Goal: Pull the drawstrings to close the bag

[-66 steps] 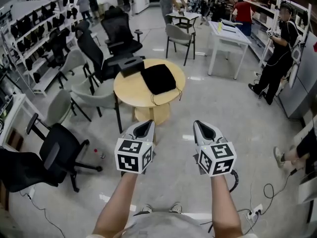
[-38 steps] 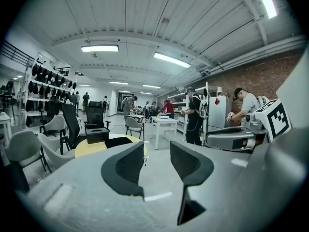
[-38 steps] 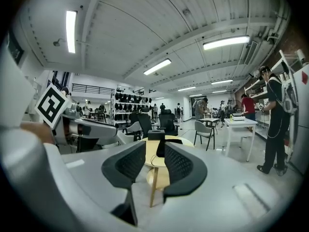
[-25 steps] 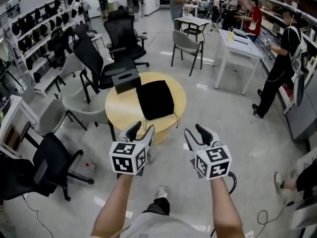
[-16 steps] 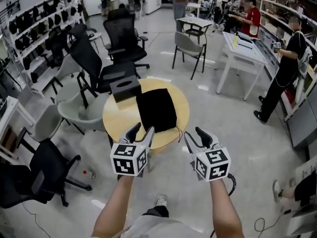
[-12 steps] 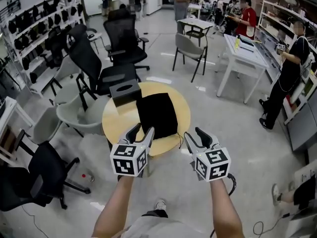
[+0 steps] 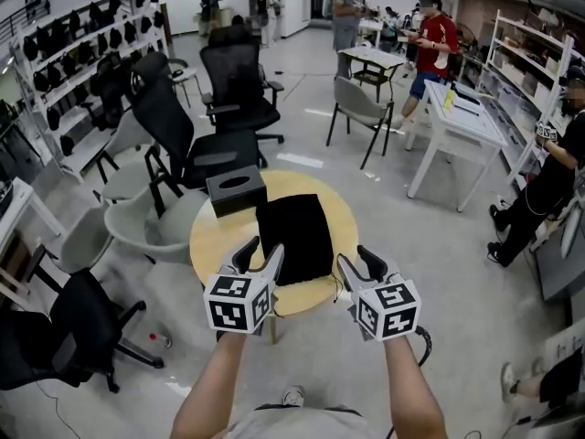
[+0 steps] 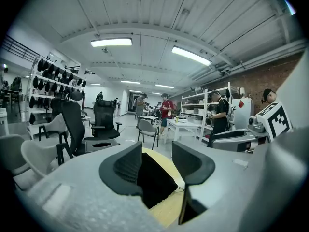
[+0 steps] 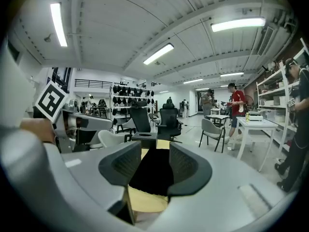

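Note:
A black drawstring bag point(image 7: 294, 237) lies flat on a round wooden table point(image 7: 219, 240), its thin cords trailing off the near right corner point(image 7: 335, 286). My left gripper point(image 7: 259, 256) hovers open over the table's near edge, just left of the bag. My right gripper point(image 7: 357, 265) is open too, at the table's near right rim beside the cords. The bag point(image 8: 152, 180) shows between the left jaws in the left gripper view, and the bag point(image 9: 152, 174) fills the gap of the right jaws in the right gripper view. Neither gripper holds anything.
A black tissue box point(image 7: 236, 191) stands on the table's far left. Office chairs point(image 7: 233, 85) and grey shell chairs point(image 7: 155, 227) crowd the left and far sides. A white table point(image 7: 460, 122) and several people stand at the right.
The view has closed in on the round table; both grippers, still open and empty, have gone from short of it to its near edge beside the bag.

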A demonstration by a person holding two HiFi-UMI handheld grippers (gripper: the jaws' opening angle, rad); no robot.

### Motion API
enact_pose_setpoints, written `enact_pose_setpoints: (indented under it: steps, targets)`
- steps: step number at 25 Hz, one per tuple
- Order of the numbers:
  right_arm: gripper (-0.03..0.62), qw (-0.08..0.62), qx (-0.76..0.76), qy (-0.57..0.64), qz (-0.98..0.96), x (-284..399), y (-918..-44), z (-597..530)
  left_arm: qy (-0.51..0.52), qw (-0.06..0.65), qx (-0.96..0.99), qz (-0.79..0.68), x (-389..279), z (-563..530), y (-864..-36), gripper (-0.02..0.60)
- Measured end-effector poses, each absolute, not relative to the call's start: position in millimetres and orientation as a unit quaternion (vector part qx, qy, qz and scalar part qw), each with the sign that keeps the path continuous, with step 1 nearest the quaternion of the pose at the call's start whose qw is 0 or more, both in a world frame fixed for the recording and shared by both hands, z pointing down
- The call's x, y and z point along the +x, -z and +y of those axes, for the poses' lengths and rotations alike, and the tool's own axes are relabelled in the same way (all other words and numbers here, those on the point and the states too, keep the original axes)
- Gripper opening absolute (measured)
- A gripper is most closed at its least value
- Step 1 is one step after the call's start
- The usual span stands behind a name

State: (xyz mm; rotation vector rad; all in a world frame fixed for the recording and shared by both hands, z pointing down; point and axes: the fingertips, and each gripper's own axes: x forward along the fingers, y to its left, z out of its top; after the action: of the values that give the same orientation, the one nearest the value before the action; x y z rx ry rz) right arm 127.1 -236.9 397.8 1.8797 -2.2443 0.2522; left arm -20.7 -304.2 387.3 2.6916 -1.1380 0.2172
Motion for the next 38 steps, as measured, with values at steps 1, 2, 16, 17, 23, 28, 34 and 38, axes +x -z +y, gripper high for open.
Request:
enact_pose_setpoints:
  steps: [1,2,16,17,23,28,34,38]
  targets:
    - [0.181,0.101,0.633,-0.085,-0.763,127,-397,-241,-0.074,0.104,0.912,-0.389,-20,-306,-386,0.201]
    - [0.181,0.100,0.629,-0.084,-0.767,127,-396,-245,-0.075,0.102,0.911,-0.392,-20,-308,-385,0.201]
    - [0.179,0.105,0.533,-0.080,-0.836,168,-397,-294,-0.049,0.116,0.874,-0.470,13,-326,-379,0.201]
    - [0.179,0.109,0.526,-0.080,-0.840,169,-398,-297,-0.046,0.117,0.870,-0.476,13,-328,-378,0.201]
    - [0.175,0.126,0.498,-0.080,-0.854,170,-406,-307,-0.039,0.125,0.856,-0.501,3,-331,-383,0.201]
    - [0.172,0.133,0.490,-0.088,-0.857,166,-420,-311,-0.055,0.125,0.855,-0.500,-3,-330,-397,0.201]
    - [0.163,0.143,0.490,-0.108,-0.853,162,-444,-312,-0.094,0.133,0.865,-0.475,-5,-330,-427,0.201]
    - [0.161,0.157,0.489,-0.124,-0.849,163,-467,-312,-0.128,0.145,0.870,-0.454,-5,-332,-456,0.201]
